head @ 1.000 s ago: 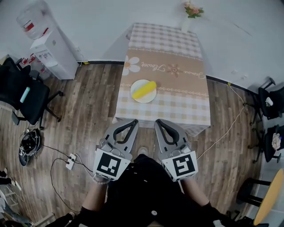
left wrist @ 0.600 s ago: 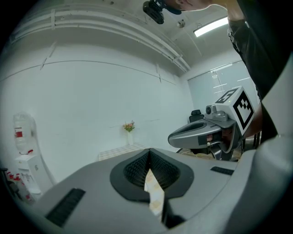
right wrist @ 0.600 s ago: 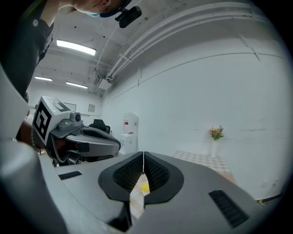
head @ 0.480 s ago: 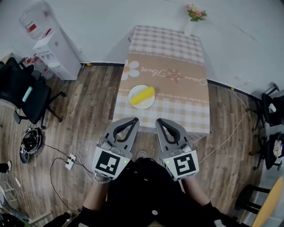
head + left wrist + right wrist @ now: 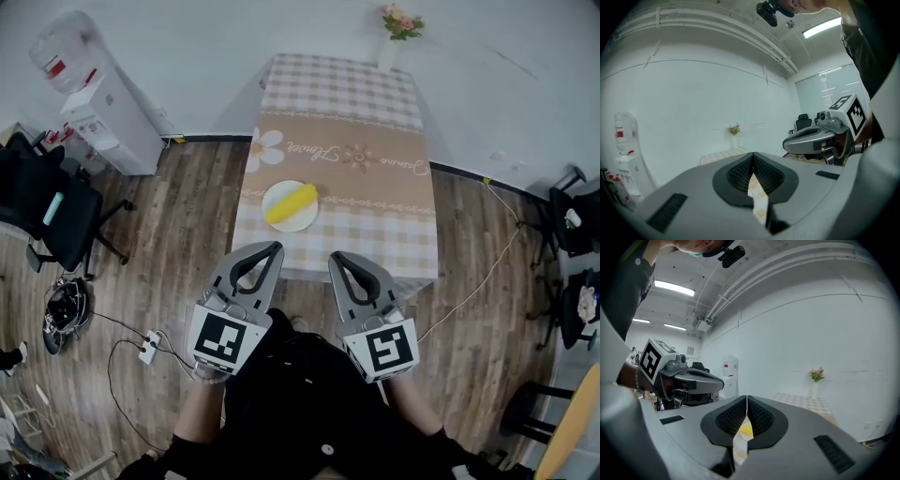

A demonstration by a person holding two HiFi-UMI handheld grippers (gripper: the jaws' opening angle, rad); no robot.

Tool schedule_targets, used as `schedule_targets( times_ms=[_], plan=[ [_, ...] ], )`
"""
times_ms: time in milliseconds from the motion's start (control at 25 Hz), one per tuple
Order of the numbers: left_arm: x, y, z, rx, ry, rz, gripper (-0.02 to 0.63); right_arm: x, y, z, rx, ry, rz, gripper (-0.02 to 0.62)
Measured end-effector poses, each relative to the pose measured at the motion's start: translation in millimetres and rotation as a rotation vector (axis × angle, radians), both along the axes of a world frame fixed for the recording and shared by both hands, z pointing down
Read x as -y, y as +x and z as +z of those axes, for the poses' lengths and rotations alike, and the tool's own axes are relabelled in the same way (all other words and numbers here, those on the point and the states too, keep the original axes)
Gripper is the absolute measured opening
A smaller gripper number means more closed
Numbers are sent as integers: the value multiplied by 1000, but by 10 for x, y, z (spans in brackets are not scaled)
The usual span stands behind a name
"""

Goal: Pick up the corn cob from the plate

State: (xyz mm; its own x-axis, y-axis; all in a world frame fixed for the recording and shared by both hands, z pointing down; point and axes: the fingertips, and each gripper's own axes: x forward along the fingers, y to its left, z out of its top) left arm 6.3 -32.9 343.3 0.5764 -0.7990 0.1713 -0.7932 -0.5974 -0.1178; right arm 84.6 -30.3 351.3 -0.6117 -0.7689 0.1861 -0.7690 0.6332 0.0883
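Observation:
A yellow corn cob (image 5: 292, 202) lies on a white plate (image 5: 274, 217) near the left front of a table with a checked cloth (image 5: 375, 206). My left gripper (image 5: 271, 247) and right gripper (image 5: 335, 257) hang side by side in front of the table's near edge, short of the plate, both shut and empty. In the right gripper view a bit of the yellow cob (image 5: 746, 430) shows through the gap behind the tips of the right gripper (image 5: 746, 398). The left gripper (image 5: 753, 154) points over the checked cloth (image 5: 758, 202); the right one shows beside it (image 5: 820, 136).
A vase of flowers (image 5: 397, 26) stands at the table's far end by the white wall. A water dispenser (image 5: 89, 89) is at the left wall, with black office chairs (image 5: 52, 211) beside it and more chairs (image 5: 572, 216) at the right. Cables and a power strip (image 5: 148, 347) lie on the wooden floor.
Both grippers and the head have come closer to the table; the table's near edge and the plate now sit nearer to the gripper tips. The jaws stayed shut.

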Motion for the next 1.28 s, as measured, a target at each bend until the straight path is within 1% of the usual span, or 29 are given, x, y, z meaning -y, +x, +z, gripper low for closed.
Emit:
schedule_targets(
  times_ms=[80,120,440,640,1000,1120,1280],
  plan=[
    [40,13,27,27,35,29,14,9,30,16,-1,-5,5,43],
    [58,19,41,33,38,35,14,15,43,24,-2,-8,7,43],
    [288,49,199,43,-15,40,14,177,137,119,-5,-29,45,43],
    [541,60,299,40,-46,57,15,321,181,157,-8,-53,74,43],
    [1002,77,580,72,-117,107,20,680,205,236,-9,-81,126,43],
    [1126,109,718,95,-148,137,76,790,191,277,-12,-91,137,43],
    [1281,147,908,139,-188,178,125,937,160,310,-14,-109,151,43]
  ],
)
